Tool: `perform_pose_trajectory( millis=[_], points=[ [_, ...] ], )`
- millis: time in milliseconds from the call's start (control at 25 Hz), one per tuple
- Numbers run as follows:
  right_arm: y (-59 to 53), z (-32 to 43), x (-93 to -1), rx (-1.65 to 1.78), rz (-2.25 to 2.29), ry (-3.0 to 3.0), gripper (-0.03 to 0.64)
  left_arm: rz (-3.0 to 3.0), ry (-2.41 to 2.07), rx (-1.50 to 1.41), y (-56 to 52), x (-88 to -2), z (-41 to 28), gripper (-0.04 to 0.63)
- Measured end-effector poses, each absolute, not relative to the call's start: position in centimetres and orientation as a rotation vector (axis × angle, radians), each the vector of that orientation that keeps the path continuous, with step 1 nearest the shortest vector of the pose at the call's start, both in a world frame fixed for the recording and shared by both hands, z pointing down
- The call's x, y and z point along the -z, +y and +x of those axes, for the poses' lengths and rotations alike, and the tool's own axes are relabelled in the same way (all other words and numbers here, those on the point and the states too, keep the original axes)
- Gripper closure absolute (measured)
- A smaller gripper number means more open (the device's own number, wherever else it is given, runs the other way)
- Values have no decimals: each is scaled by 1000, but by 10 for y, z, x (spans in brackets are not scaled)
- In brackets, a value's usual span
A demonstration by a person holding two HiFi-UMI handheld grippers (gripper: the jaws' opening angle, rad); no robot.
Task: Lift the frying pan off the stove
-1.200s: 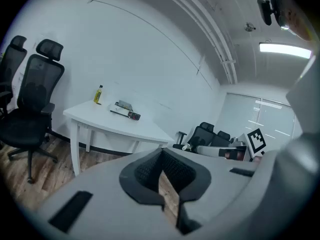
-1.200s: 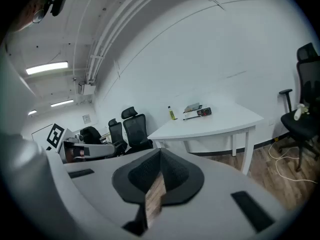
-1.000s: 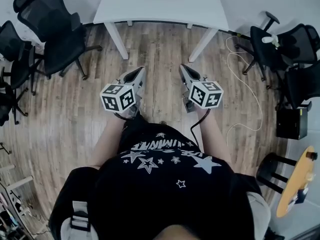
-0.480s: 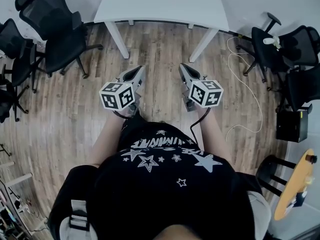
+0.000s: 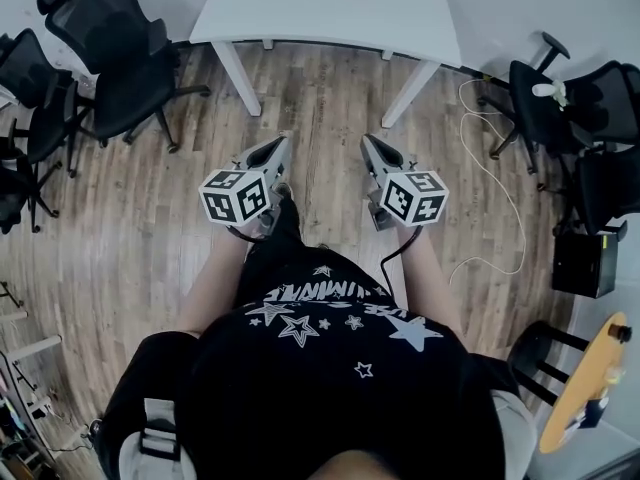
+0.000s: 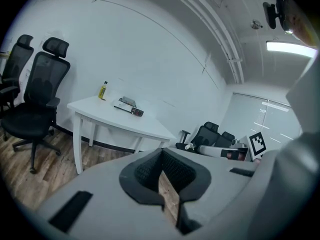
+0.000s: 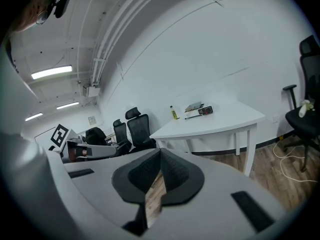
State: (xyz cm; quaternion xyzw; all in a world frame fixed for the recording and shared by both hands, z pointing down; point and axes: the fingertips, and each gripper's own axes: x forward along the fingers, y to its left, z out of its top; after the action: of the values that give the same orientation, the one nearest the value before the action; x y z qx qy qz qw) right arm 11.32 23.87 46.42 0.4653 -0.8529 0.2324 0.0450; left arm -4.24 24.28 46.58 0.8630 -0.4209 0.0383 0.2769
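Note:
No frying pan or stove shows in any view. The person stands on a wood floor facing a white table (image 5: 325, 8). My left gripper (image 5: 281, 142) is held out in front of the body at the left, jaws shut with nothing between them. My right gripper (image 5: 368, 141) is level with it at the right, also shut and empty. In the left gripper view the closed jaws of the left gripper (image 6: 161, 173) point toward the table (image 6: 115, 116). In the right gripper view the right gripper (image 7: 158, 173) points at the same table (image 7: 210, 121).
A small yellow bottle (image 6: 102, 90) and a dark device (image 6: 131, 110) lie on the table. Black office chairs stand at the left (image 5: 110, 58) and right (image 5: 560, 98). A white cable (image 5: 490, 168) trails across the floor beside a black box (image 5: 583, 263).
The head view has shifted slightly. Both grippers stay shut and in about the same place in front of the person.

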Motion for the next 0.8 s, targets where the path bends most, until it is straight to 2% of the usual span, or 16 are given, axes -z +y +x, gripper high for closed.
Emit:
perform_pose_trajectory(
  millis=[360,800],
  points=[
    [195,129,-474,-810,1512,-2554,609,2331,-1057,-102,188,-473,-30,588],
    [72,136,-481,-829,1581,-2454,609,2302,-1010,-100,60,-482,-39,588]
  ],
)
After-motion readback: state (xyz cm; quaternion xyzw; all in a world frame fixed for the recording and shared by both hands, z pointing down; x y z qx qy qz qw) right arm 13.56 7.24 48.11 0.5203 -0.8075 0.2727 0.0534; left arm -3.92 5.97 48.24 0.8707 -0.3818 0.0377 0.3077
